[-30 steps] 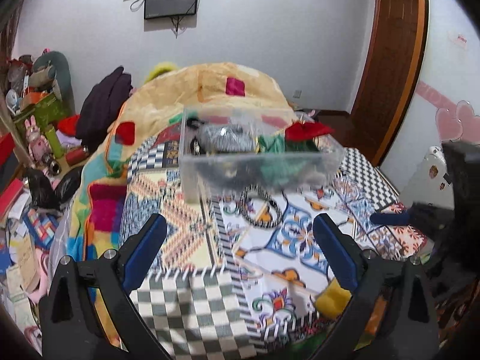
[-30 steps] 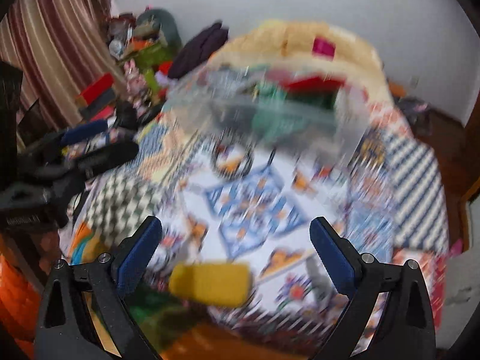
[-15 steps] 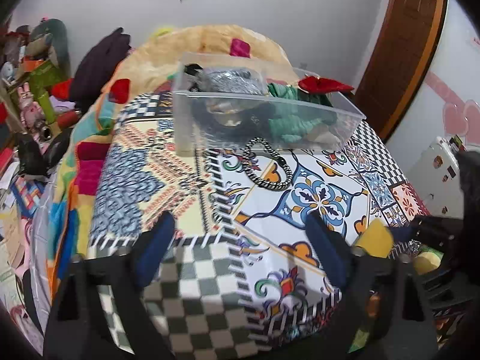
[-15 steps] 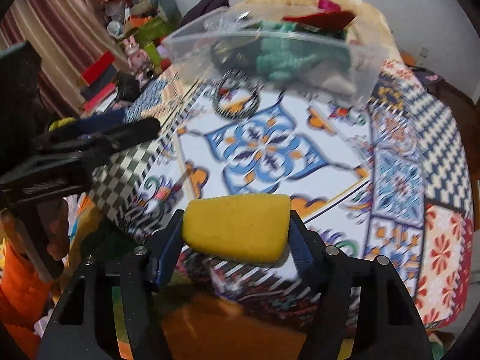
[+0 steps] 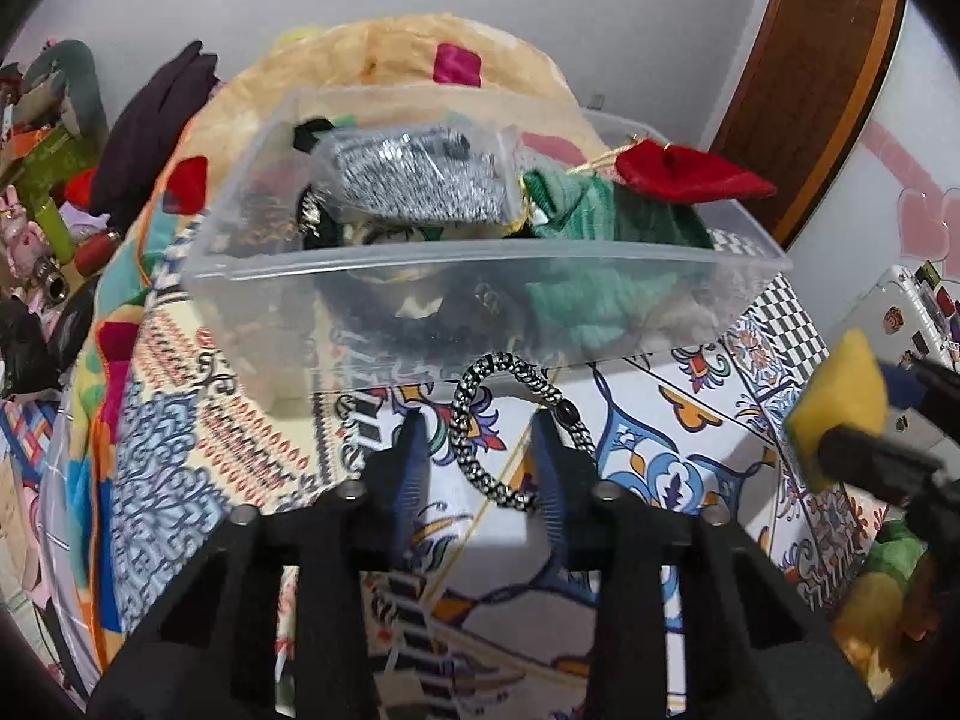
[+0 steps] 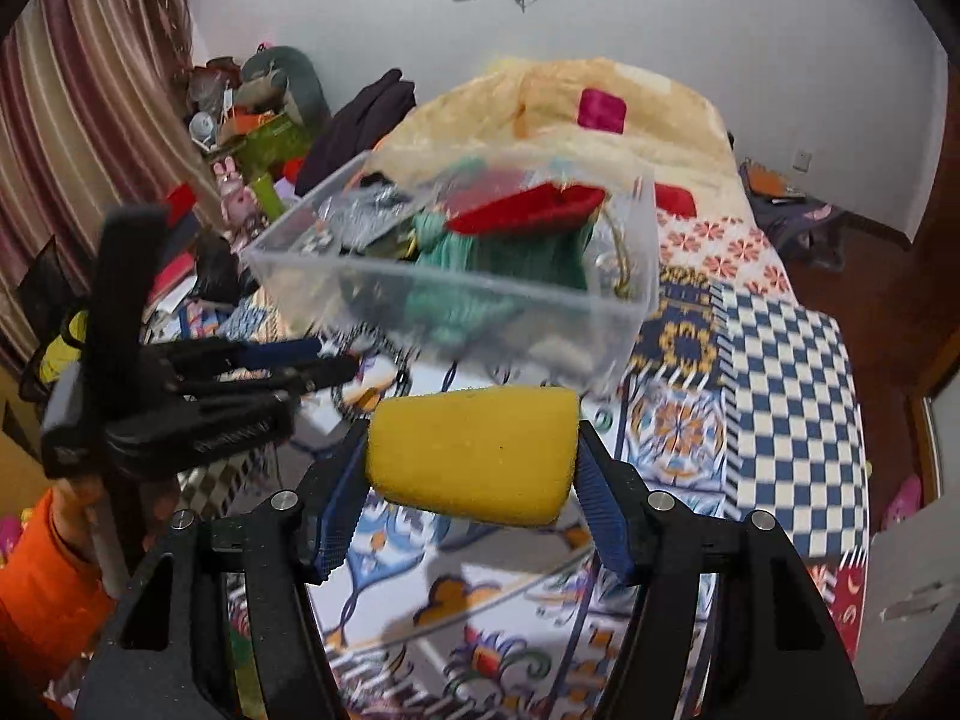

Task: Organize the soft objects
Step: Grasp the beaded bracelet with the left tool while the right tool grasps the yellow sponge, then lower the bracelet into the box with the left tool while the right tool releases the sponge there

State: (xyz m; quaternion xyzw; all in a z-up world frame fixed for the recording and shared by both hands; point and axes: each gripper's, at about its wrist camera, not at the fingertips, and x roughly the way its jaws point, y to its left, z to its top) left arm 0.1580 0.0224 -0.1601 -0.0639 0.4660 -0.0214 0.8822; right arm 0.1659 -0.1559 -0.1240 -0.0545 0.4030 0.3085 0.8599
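Note:
My right gripper (image 6: 471,450) is shut on a yellow sponge (image 6: 474,455) and holds it above the patterned bedspread, in front of the clear plastic bin (image 6: 480,294); sponge (image 5: 840,405) and gripper show at the right of the left wrist view. My left gripper (image 5: 480,438) has its fingers narrowed around a black-and-white braided hair tie (image 5: 510,420) that lies on the bedspread just before the bin (image 5: 480,276). I cannot tell whether the pads touch it. The bin holds a grey knit item (image 5: 420,180), green cloth (image 5: 600,300) and a red cloth (image 5: 690,171).
The patterned bedspread (image 6: 780,390) covers the bed, with a yellow blanket (image 5: 420,54) heaped behind the bin. Clutter and toys (image 5: 42,150) lie at the left by a curtain (image 6: 78,120). A wooden door (image 5: 810,60) stands at the right.
My right gripper closed on the yellow sponge and lifted it toward the bin. My left gripper moved forward to the hair tie and its fingers narrowed from wide open.

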